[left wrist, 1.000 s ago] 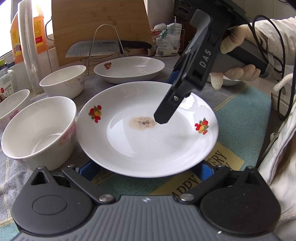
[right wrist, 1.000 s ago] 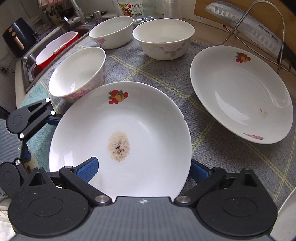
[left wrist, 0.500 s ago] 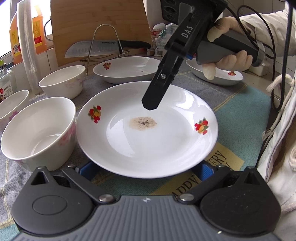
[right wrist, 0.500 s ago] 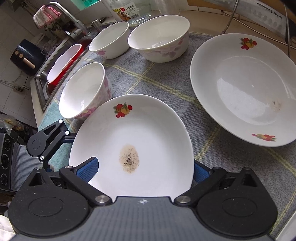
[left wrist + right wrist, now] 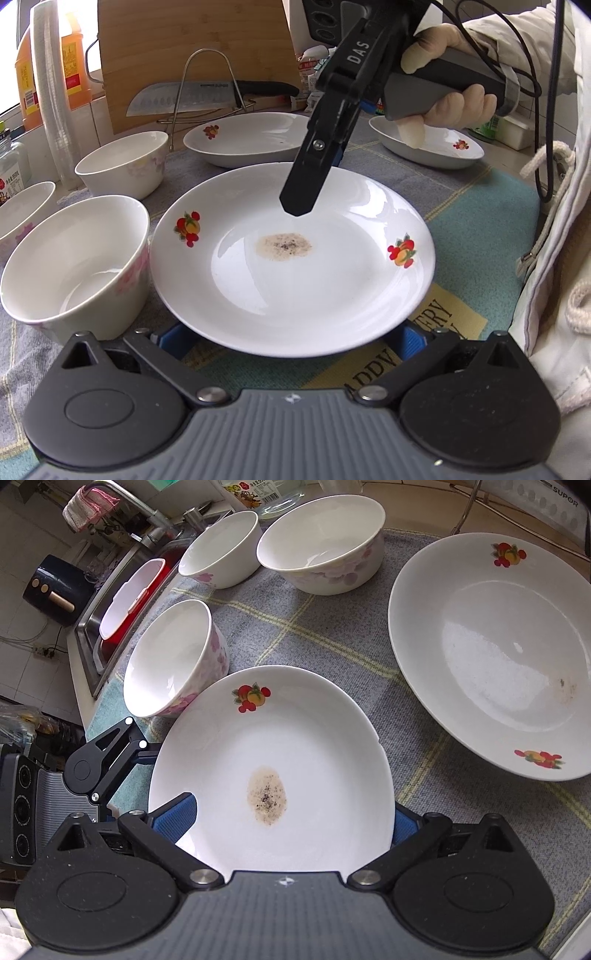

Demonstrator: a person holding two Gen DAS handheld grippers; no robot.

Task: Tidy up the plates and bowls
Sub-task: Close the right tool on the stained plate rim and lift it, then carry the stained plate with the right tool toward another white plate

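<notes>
A white plate with fruit prints and a brown stain [image 5: 291, 258] lies on the cloth. It also shows in the right wrist view [image 5: 273, 771]. My left gripper [image 5: 290, 338] is open, its blue fingers [image 5: 412, 338] under the plate's near rim on either side. My right gripper [image 5: 291, 821] is open and hangs over the same plate, lifted above it; it shows in the left wrist view [image 5: 297, 206]. A second plate [image 5: 491, 653] lies to the right. A third plate [image 5: 424, 142] lies behind my right hand.
Three white floral bowls [image 5: 173, 661] [image 5: 219, 548] [image 5: 319, 544] stand left of the plates. A knife [image 5: 207, 98] on a wire rack and a cutting board [image 5: 192, 48] stand behind. A sink [image 5: 129, 594] lies beyond the counter's left edge.
My right gripper has risen and drawn back over the stained plate. The left gripper and the plate have stayed in place.
</notes>
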